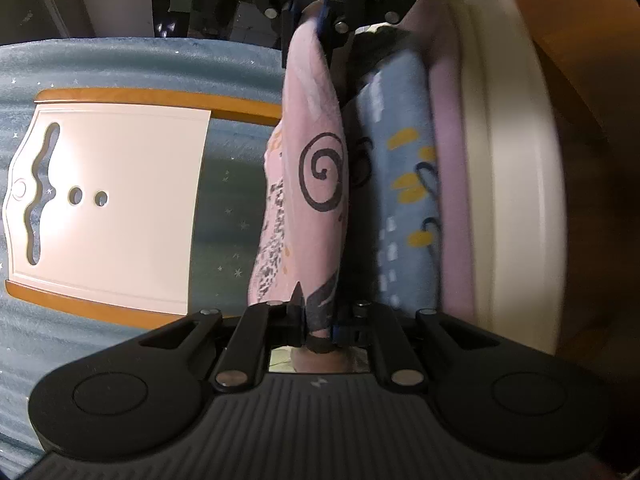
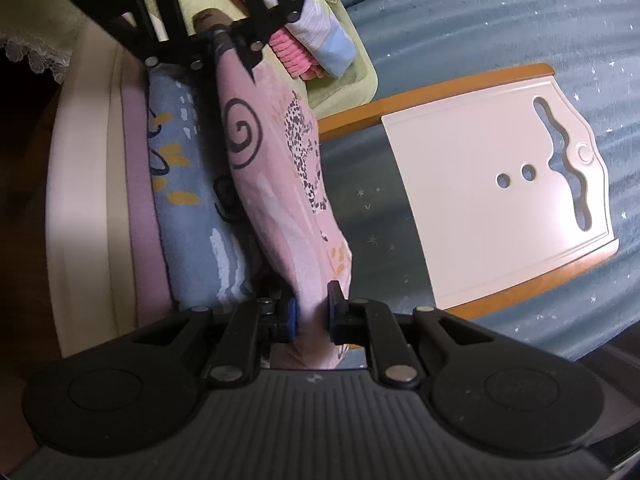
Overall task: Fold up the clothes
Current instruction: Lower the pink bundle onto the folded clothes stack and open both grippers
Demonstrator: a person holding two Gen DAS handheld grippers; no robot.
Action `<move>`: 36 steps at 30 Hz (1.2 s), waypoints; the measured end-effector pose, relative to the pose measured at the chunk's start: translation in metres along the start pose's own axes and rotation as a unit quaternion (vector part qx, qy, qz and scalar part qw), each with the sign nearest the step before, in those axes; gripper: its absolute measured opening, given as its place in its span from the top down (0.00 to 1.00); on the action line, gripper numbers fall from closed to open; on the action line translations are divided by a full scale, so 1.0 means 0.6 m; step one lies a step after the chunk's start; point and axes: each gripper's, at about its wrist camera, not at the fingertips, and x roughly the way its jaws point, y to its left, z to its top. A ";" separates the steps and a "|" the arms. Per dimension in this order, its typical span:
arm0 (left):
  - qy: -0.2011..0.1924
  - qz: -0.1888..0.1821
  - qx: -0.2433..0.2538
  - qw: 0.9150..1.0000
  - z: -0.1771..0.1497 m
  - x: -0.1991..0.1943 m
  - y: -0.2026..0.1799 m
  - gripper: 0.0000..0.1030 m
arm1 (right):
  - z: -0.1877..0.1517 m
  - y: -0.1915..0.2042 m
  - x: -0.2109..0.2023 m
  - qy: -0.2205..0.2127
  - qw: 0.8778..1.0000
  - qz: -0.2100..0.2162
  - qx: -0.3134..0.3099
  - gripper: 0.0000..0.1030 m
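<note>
A folded pink garment [image 1: 308, 184] with a black spiral print hangs stretched between my two grippers. My left gripper [image 1: 318, 320] is shut on one end of it. My right gripper [image 2: 312, 312] is shut on the other end [image 2: 276, 184]. Each gripper shows at the far end in the other's view: the right one [image 1: 332, 20], the left one [image 2: 224, 46]. Beside the pink garment a folded blue garment [image 1: 400, 184] with yellow marks lies on a lilac one [image 1: 454, 200] in a cream basket [image 1: 520, 184]; the blue one shows again [image 2: 188, 184].
A white folding board [image 1: 116, 200] with an orange frame lies on the blue starred bedding [image 1: 224, 216]; it also shows in the right wrist view [image 2: 500, 188]. A green bin [image 2: 344, 84] with other clothes stands behind. A wooden surface [image 1: 580, 12] lies beyond the basket.
</note>
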 end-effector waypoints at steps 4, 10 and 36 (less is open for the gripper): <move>0.001 0.009 0.009 1.000 -0.008 -0.009 -0.011 0.77 | -0.002 0.015 0.006 0.010 1.000 -0.001 -0.029 0.85; 0.002 0.020 0.010 1.000 -0.029 -0.026 -0.010 0.76 | -0.010 0.035 -0.022 0.025 0.999 -0.010 -0.036 0.82; 0.020 0.013 -0.018 1.000 -0.073 -0.078 -0.060 0.73 | -0.053 0.023 -0.058 0.077 0.996 0.004 0.036 0.93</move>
